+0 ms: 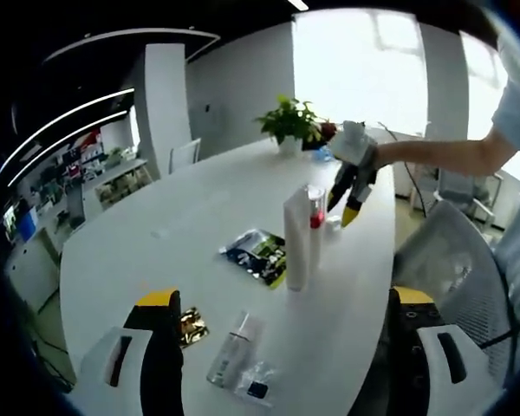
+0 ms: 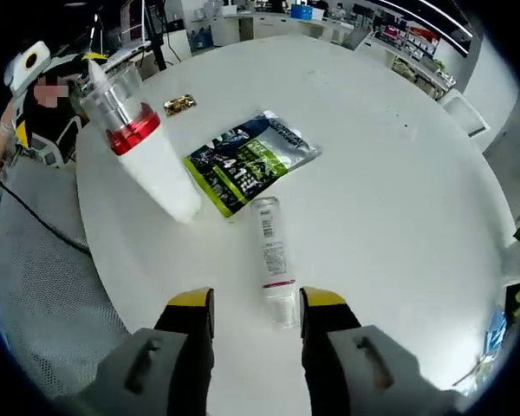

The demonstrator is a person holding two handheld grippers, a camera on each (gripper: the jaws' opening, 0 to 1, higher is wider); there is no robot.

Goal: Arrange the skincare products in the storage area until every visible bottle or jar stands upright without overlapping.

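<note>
Both jaws of the left gripper (image 1: 282,325) are spread wide with nothing between them; it hovers low over the near end of the white table (image 1: 147,234). Below it, from left to right, lie a small gold packet (image 1: 191,326), a clear bottle (image 1: 232,348) on its side, and a small clear jar (image 1: 256,384) near the table edge. Further in, a dark sachet (image 1: 258,254) lies flat, and just beside it two tall bottles stand: a white tube (image 1: 295,241) and a bottle with a red band (image 1: 315,218).

The right gripper (image 2: 256,314) also has its jaws parted, one on each side of the cap end of a fallen tube (image 2: 271,257), not yet closed on it. This tube lies just below the sachet (image 2: 248,159), with the red band bottle (image 2: 147,152) to the left.

I think the step now is to raise this fallen tube. It is better to close on the body near the cap, lift, and turn it upright over the bare table to the right, where there is much free room. On the left the table edge and a mesh chair (image 2: 48,286) are near, so I would keep away from that side.
</note>
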